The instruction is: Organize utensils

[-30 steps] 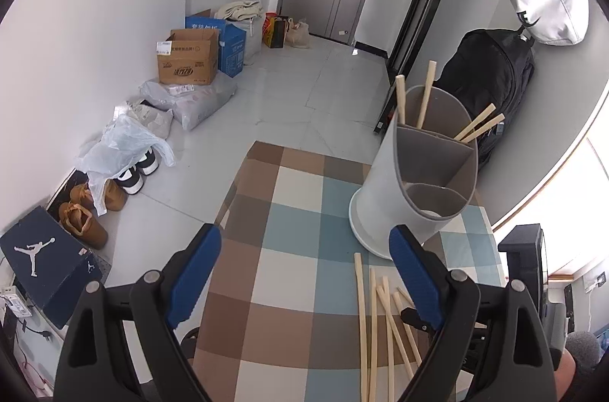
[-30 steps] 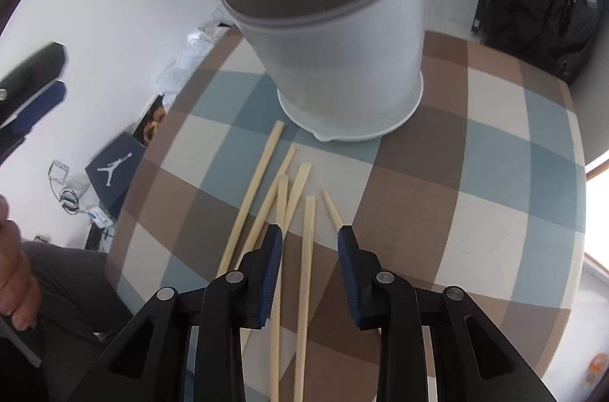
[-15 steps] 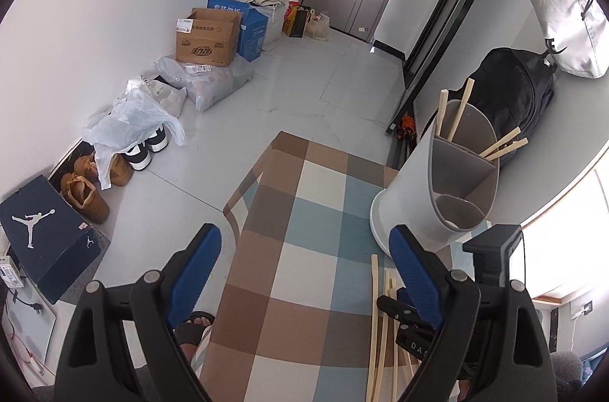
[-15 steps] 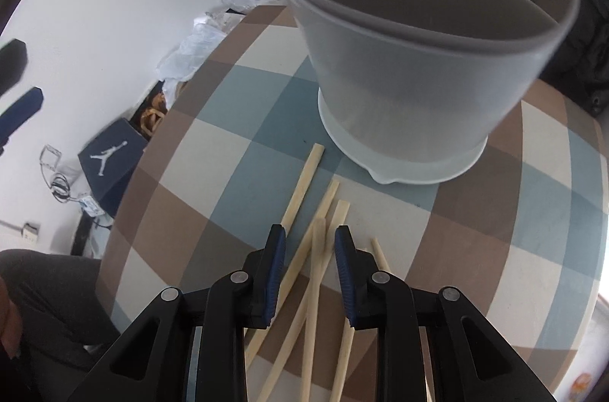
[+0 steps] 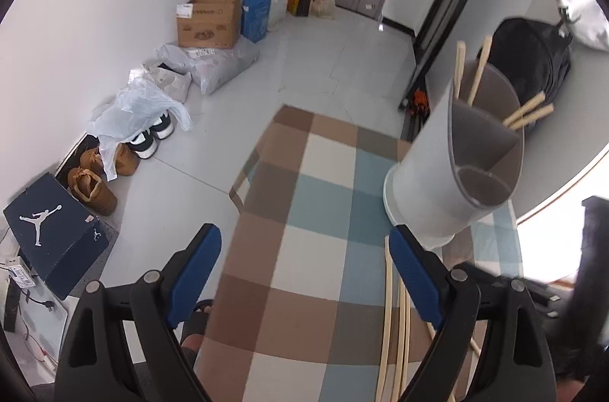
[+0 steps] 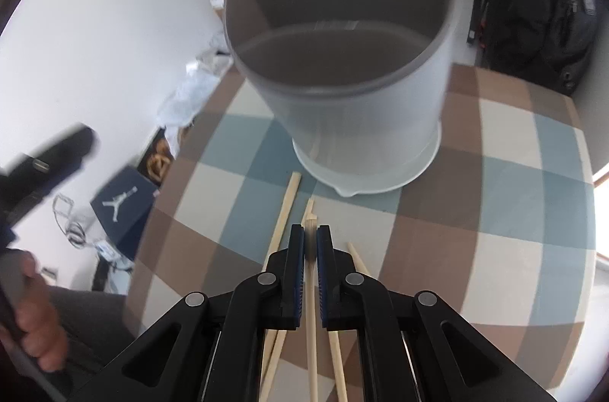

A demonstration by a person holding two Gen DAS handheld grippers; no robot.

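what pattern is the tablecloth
Brown, blue and white checked tablecloth; clearest in the left wrist view.

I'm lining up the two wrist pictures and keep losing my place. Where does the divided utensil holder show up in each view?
Left wrist view: the utensil holder stands at right, on the checked tablecloth, chopsticks sticking out of its far compartments.
Right wrist view: the utensil holder fills the top centre, just beyond the right gripper.
Shared landmark: the dark blue shoebox on the floor at left.
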